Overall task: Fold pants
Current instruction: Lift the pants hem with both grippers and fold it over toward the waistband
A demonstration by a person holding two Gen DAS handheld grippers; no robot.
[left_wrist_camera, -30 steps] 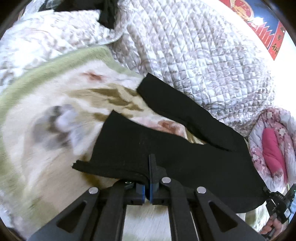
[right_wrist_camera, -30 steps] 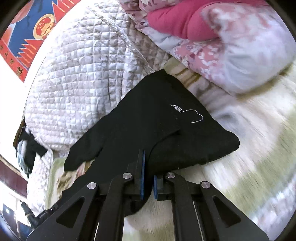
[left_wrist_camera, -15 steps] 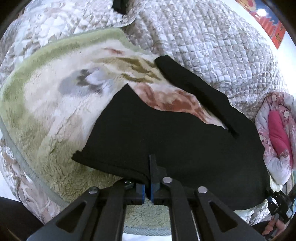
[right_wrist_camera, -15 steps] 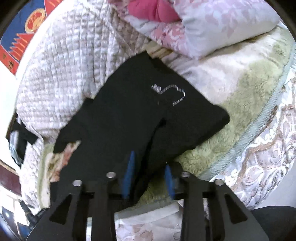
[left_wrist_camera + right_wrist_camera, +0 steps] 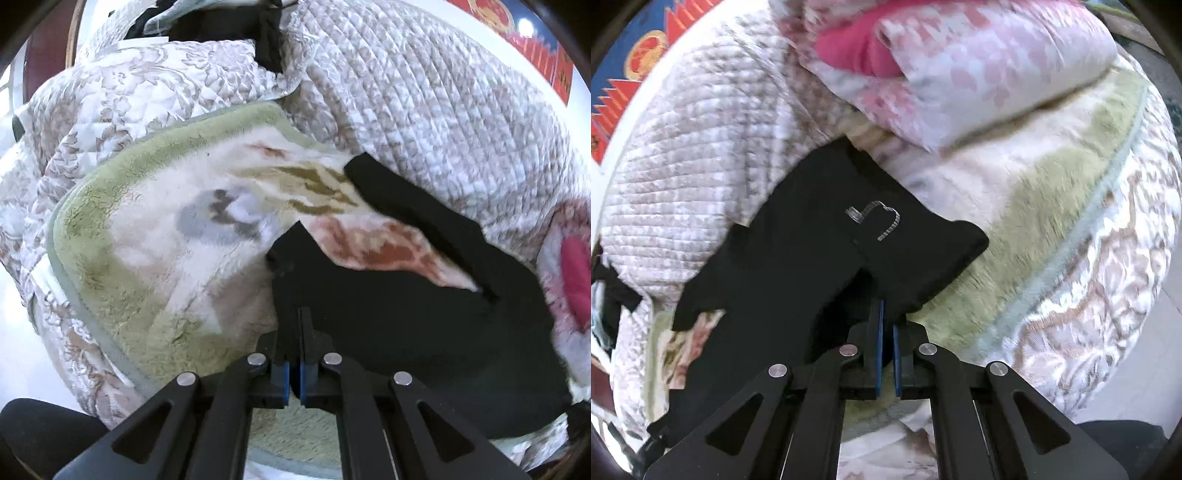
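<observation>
Left tongs [image 5: 294, 325] and right tongs [image 5: 886, 317], both nipped narrow on the near edge of black pants [image 5: 406, 325] spread on the bed's fleece blanket [image 5: 147, 236]; step: first fold; next: carry that edge across evenly.

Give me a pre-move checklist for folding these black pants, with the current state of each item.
1. Left hand-held gripper closed on the black pants: ok, fingers nearly together on the hem edge.
2. Right hand-held gripper gripping the fabric: ok, narrow gap, cloth bunched between the fingers at the waist end.
3. Both legs lined up: not ok, they splay apart with the fleece blanket showing between them.
4. Fabric flat: not ok, the waist end near the stitched outline is doubled over.
5. Room on the blanket for the fold: ok, open fleece left of the pants.
6. Pink floral pillow clear of the pants: cannot tell, it lies very close.
</observation>
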